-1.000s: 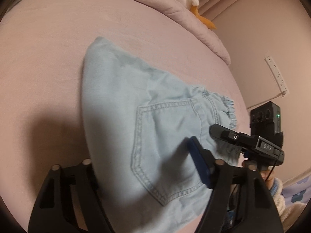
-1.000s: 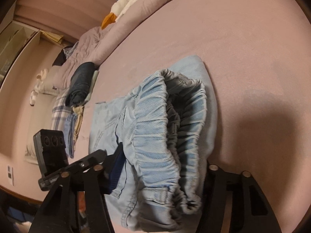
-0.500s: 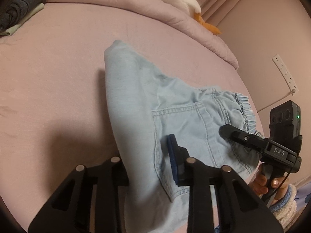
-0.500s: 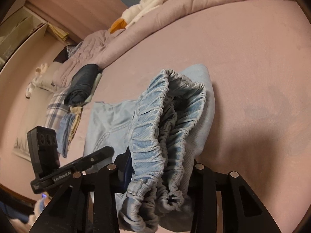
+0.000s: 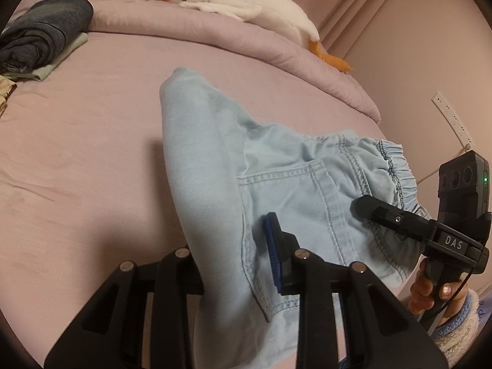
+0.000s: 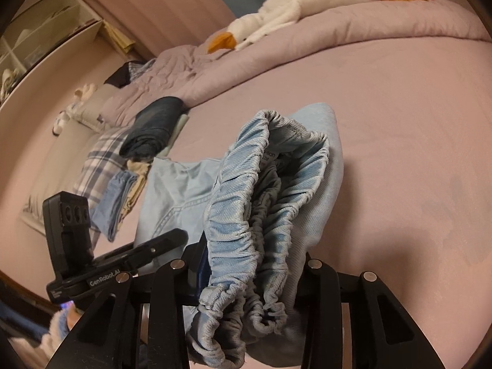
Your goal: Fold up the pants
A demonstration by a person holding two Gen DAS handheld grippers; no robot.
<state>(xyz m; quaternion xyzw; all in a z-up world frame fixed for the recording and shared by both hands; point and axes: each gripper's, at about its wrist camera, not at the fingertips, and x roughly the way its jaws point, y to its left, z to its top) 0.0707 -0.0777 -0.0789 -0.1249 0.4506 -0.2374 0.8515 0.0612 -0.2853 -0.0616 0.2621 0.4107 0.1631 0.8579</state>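
- The left gripper (image 5: 233,264) pinches the light-blue pants (image 5: 276,190) near the back pocket.
- The right gripper (image 6: 255,279) clamps their elastic waistband (bunched), pants lying mid-bed (image 5: 92,123).

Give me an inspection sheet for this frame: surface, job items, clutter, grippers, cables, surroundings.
Surface: pink bed sheet, lightly creased.
Job's things: light blue pants, partly folded, held off the sheet at the near end; waistband bunched.
Clutter: dark rolled garment; plaid cloth; goose plush on the quilt.
Grippers: left gripper and right gripper, jaws closed on pants.
Cables: one from the power strip.
Surroundings: pink wall, shelves.
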